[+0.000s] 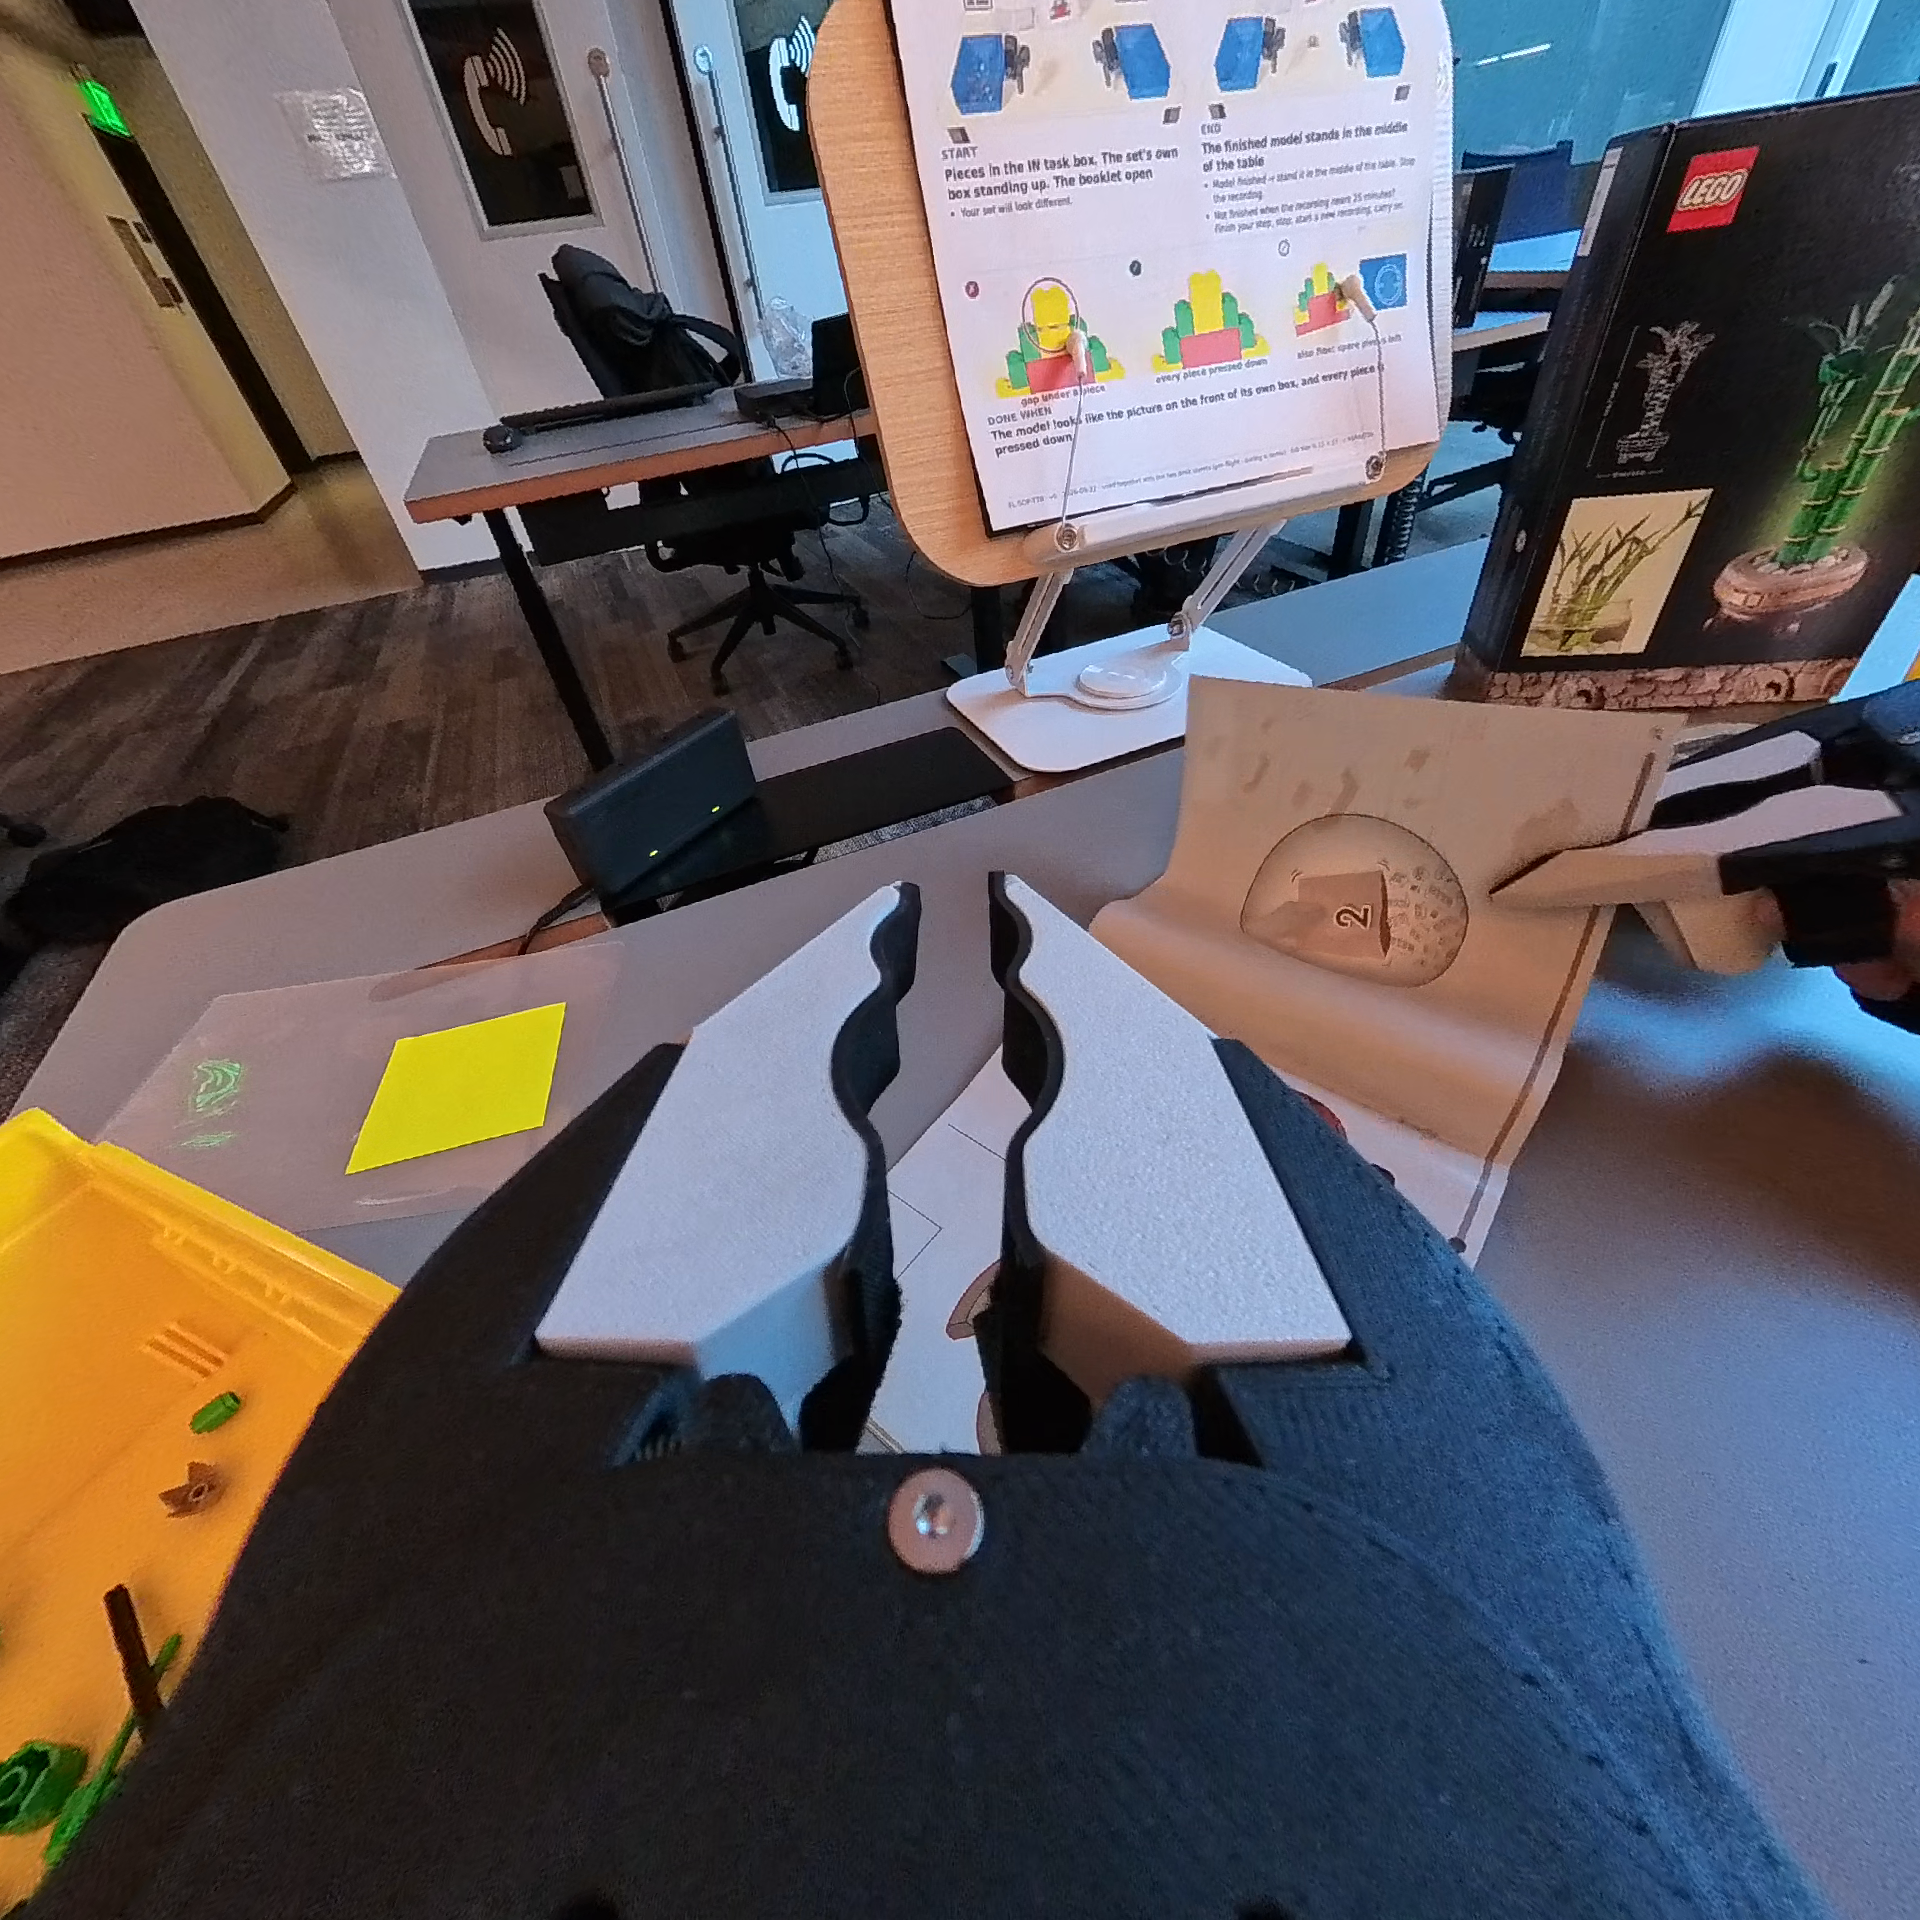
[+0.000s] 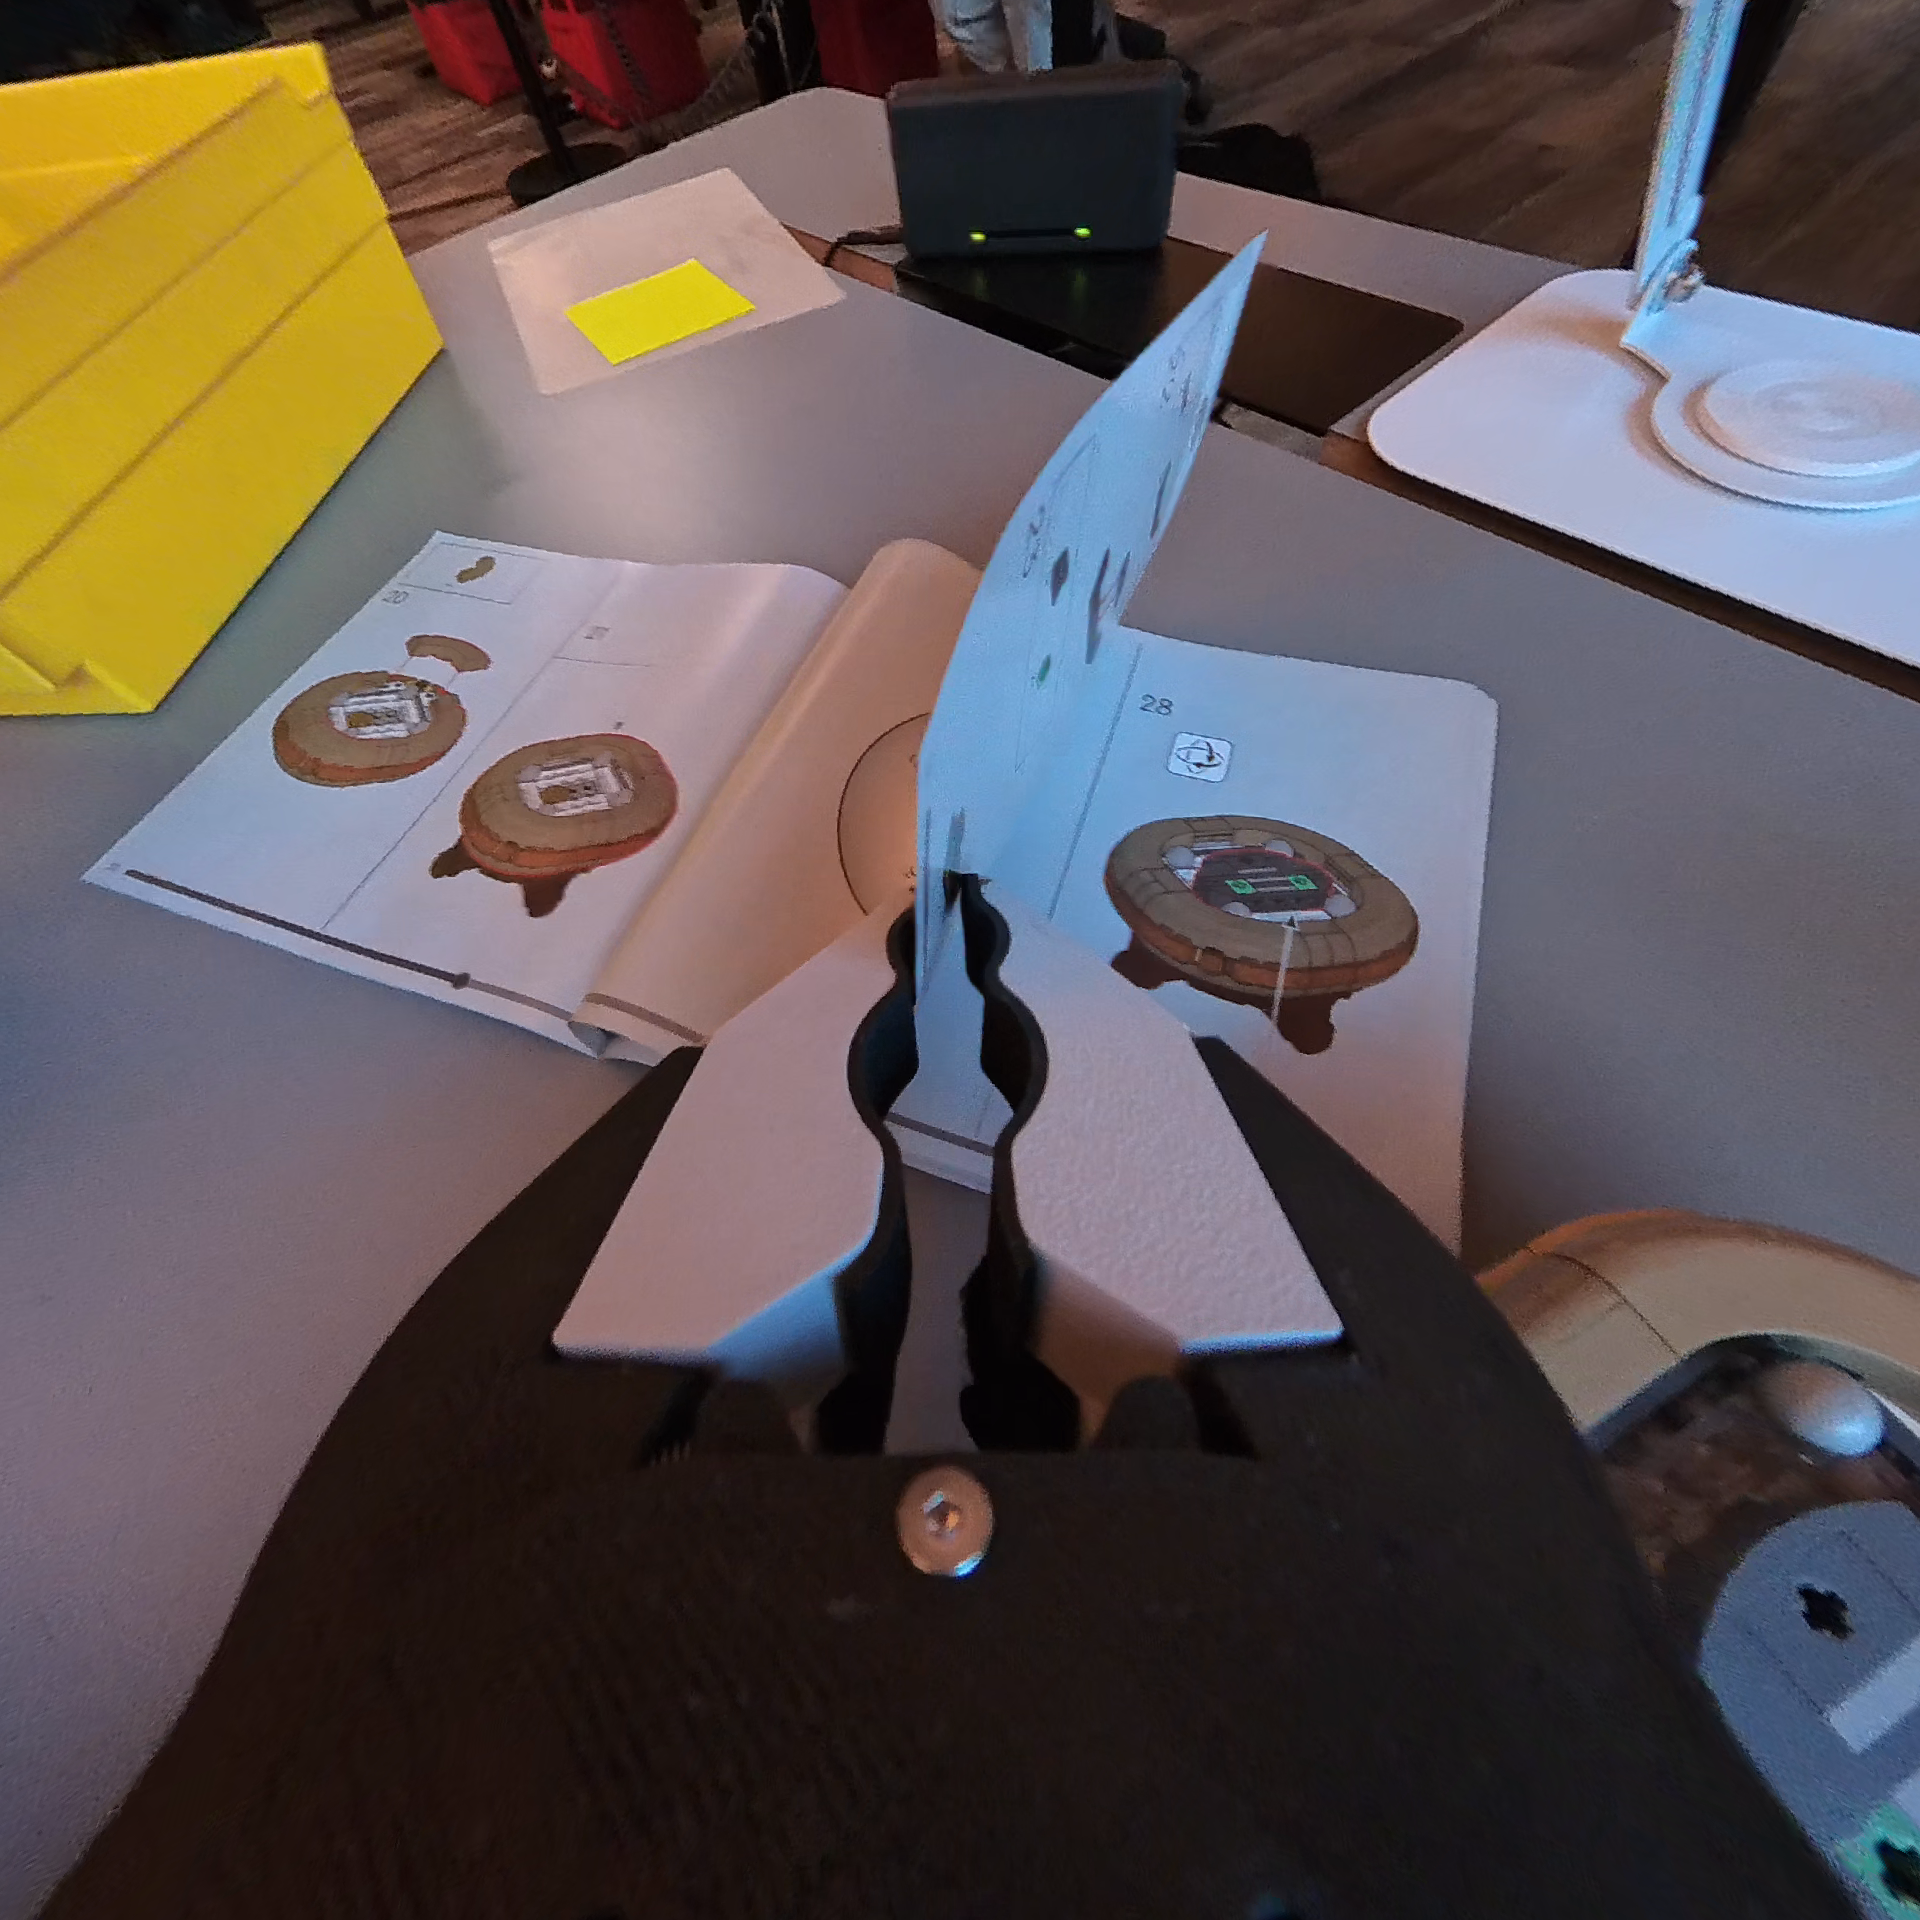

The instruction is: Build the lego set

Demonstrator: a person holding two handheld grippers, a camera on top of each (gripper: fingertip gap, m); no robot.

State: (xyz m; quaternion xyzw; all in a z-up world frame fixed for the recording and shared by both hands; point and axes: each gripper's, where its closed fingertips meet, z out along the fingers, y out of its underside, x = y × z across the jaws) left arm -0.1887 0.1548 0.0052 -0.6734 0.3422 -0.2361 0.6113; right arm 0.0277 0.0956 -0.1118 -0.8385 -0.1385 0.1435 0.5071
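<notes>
Nearest the lens in the right wrist view, the right gripper is seen closed on a single page of the instruction booklet, the sheet pinched between the fingertips and lifted upright, curling away from the open spread. In the left wrist view, the left gripper is held above the table with its jaws slightly parted and nothing between them; the lower edge of the booklet is glimpsed beneath the gap.

The grey table is occupied, from largest to smallest, as follows. The lego box is stood upright at the far right edge, dark, with a bamboo plant pictured on it. A yellow bin is placed at the left side, well apart from the booklet; inside it, loose green and brown pieces are scattered. A white stand with a wooden board is set at the far edge, and a printed sheet is clipped to it. The booklet is laid open near the table's middle, between the bin and the stand, with round brown pot drawings shown on both pages. A clear sleeve with a yellow card is laid beside the bin. A small black device with two green lights is set at the far edge. A partly built brown and grey model is seen at the lower right of the right wrist view, beside the gripper.
</notes>
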